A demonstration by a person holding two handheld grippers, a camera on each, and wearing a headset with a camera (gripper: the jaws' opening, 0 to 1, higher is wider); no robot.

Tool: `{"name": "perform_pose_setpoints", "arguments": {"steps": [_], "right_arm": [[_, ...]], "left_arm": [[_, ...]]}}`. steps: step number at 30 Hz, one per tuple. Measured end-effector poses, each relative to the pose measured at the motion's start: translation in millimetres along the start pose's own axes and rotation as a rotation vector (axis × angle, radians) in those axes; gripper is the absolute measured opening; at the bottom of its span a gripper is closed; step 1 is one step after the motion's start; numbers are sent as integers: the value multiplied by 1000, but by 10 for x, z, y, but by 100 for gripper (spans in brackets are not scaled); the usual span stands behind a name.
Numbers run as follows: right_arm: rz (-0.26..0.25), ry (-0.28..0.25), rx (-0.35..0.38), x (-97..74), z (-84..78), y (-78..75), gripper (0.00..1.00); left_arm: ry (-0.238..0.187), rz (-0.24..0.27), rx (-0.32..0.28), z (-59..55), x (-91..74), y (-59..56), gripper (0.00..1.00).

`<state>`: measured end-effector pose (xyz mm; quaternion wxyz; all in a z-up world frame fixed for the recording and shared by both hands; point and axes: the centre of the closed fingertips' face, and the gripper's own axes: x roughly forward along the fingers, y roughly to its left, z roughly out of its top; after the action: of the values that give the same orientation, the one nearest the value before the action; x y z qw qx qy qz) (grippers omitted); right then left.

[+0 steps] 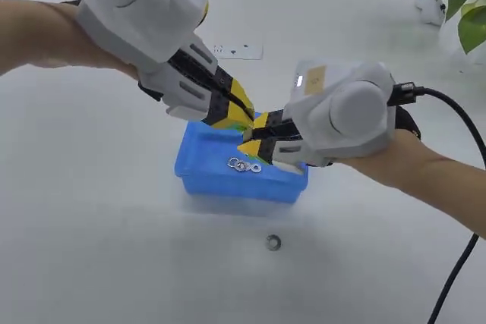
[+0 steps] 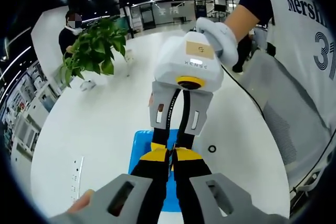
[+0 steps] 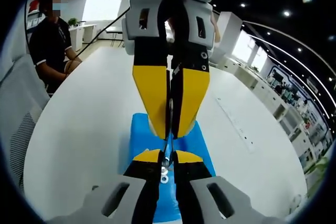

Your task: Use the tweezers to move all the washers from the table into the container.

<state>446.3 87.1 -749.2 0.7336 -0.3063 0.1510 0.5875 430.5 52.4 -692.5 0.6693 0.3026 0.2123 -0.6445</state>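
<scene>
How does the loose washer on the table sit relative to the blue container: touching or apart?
Apart. The head view shows the washer lying alone, with a strip of bare table between it and the near wall of the container.

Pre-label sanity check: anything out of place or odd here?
One washer lies alone on the table in front of the blue container, apart from the washers inside. The left gripper and right gripper both appear to pinch the tweezers over it. Nothing spilled or tipped.
</scene>
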Motion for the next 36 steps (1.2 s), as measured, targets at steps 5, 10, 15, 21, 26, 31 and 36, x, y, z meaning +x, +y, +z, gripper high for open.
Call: {"name": "perform_pose_setpoints", "arguments": {"steps": [5, 10, 15, 21, 26, 31, 36], "right_arm": [[14, 10, 23, 62, -99, 30, 10], [22, 15, 42, 89, -146, 49, 10], [28, 17, 53, 119, -175, 69, 10], [31, 17, 56, 122, -179, 75, 10], [30, 22, 54, 116, -175, 77, 10], [20, 16, 45, 77, -133, 71, 11], [13, 2, 34, 17, -65, 55, 11]], "left_arm": [[3, -18, -21, -85, 108, 4, 6], [-6, -28, -47, -110, 145, -15, 7], [0, -33, -55, -129, 168, -36, 7], [-5, -34, -67, -99, 177, -66, 7], [-2, -32, -61, -51, 187, -111, 7], [-3, -24, -51, -10, 140, -108, 6], [-9, -12, -41, 16, 74, -77, 6]]}}
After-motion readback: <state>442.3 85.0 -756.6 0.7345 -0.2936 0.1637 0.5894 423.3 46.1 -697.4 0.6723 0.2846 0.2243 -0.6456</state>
